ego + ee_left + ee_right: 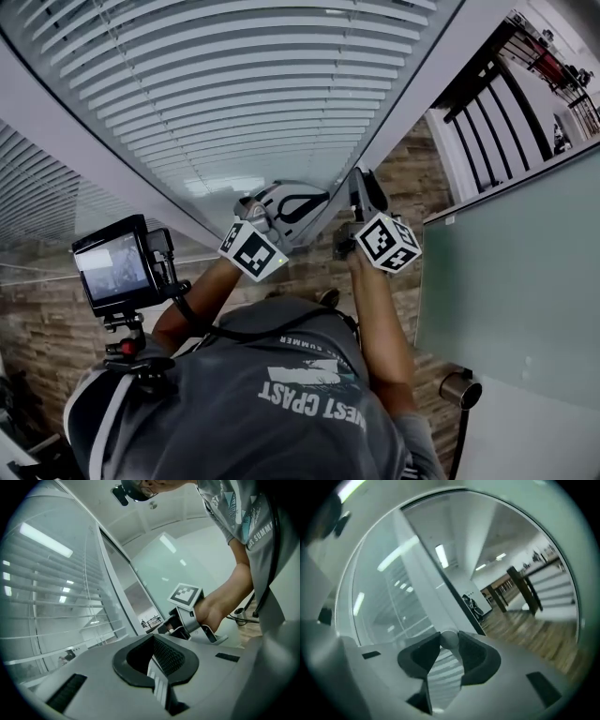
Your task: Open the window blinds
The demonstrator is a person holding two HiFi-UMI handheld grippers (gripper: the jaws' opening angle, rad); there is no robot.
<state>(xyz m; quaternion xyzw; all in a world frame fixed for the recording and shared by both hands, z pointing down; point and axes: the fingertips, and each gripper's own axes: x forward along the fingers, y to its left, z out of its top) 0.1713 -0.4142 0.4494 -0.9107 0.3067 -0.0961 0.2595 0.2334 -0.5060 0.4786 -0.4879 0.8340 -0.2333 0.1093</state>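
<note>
White slatted blinds (pixel 253 84) hang behind glass and fill the top of the head view. Both grippers are held up close together at the grey window frame (pixel 412 94). My right gripper (pixel 361 183) points at the frame. In the right gripper view its pads (pixel 476 651) close on a round grey wand (pixel 450 639) of the blinds, held at the fingertips. My left gripper (pixel 286 202) hovers just left of it, level. Its jaws (pixel 153 641) stand apart with nothing between them. The right gripper's marker cube (pixel 186 596) shows in the left gripper view.
A frosted glass panel (pixel 506 281) stands at the right, with a metal post (pixel 459 389) below it. A dark stair railing (pixel 497 103) lies beyond. A small camera with a screen (pixel 117 267) sits at the person's chest. Wood floor (pixel 441 169) runs under the window.
</note>
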